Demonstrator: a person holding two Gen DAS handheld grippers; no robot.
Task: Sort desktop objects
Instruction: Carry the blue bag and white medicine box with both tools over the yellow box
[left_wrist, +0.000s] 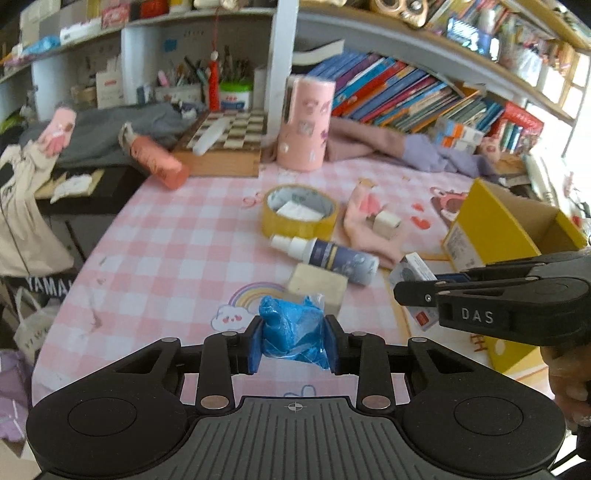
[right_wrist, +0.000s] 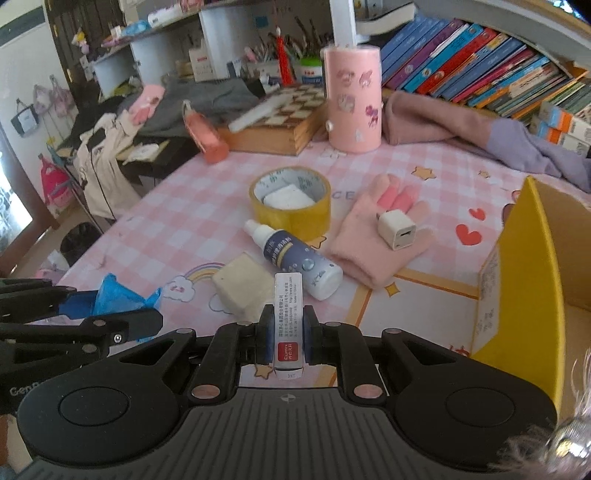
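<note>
My left gripper (left_wrist: 293, 338) is shut on a crumpled blue plastic bag (left_wrist: 291, 332), held just above the pink checked tablecloth (left_wrist: 166, 251). My right gripper (right_wrist: 289, 332) is shut on a small white box (right_wrist: 289, 321) with a red label end, also lifted off the cloth. In the right wrist view the left gripper (right_wrist: 122, 328) with its blue plastic bag (right_wrist: 118, 295) shows at the left edge. In the left wrist view the right gripper (left_wrist: 417, 295) pokes in from the right with the box (left_wrist: 413, 273) in it.
On the cloth lie a spray bottle (right_wrist: 295, 262), a beige sponge block (right_wrist: 243, 288), a yellow tape roll (right_wrist: 290, 206), a pink glove (right_wrist: 380, 236) with a white charger cube (right_wrist: 397, 230) on it. An open yellow cardboard box (right_wrist: 517, 280) stands at the right. A pink cylinder (right_wrist: 354, 99) and a chessboard box (right_wrist: 280, 122) stand behind.
</note>
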